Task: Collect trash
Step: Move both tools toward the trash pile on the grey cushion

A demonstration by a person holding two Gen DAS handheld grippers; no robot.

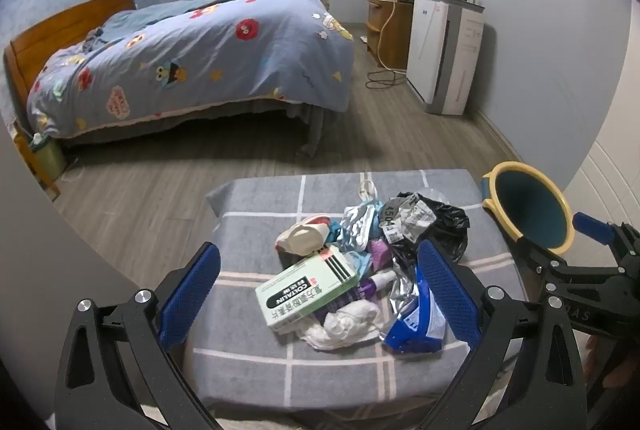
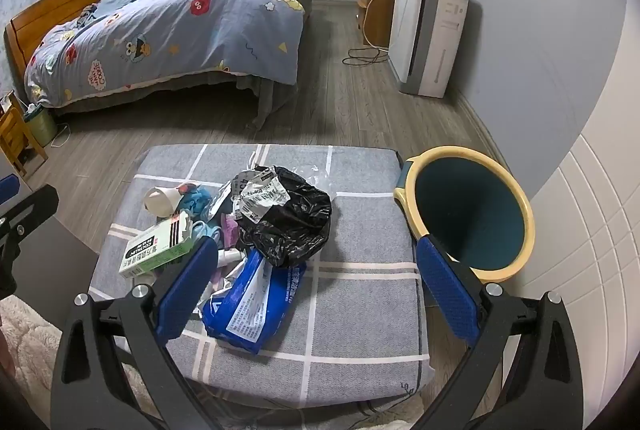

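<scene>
A heap of trash lies on a grey checked cushion (image 1: 256,362) that serves as the surface, with a wooden floor and a bed (image 1: 192,65) beyond it. In the left wrist view the left tool (image 1: 320,294) hovers over the near side of the heap with its blue fingers spread wide and nothing between them; a pale green medicine box (image 1: 306,290) and a crumpled white tissue (image 1: 348,322) sit in the gap below, and a blue plastic packet (image 1: 416,326) lies just beside the right-hand finger. Farther back in the pile are a crushed paper cup (image 1: 300,236) and a black plastic bag (image 1: 444,226) with a torn white label on top. In the right wrist view the right tool (image 2: 316,290) also stands open and empty, poised over the near right part of the cushion, with the blue packet between its fingers and the black bag just beyond. A teal bin with a yellow rim (image 2: 468,218) stands off the cushion's right edge, tilted toward the camera, close behind the right finger. A white appliance (image 2: 428,33) stands against the far wall.
</scene>
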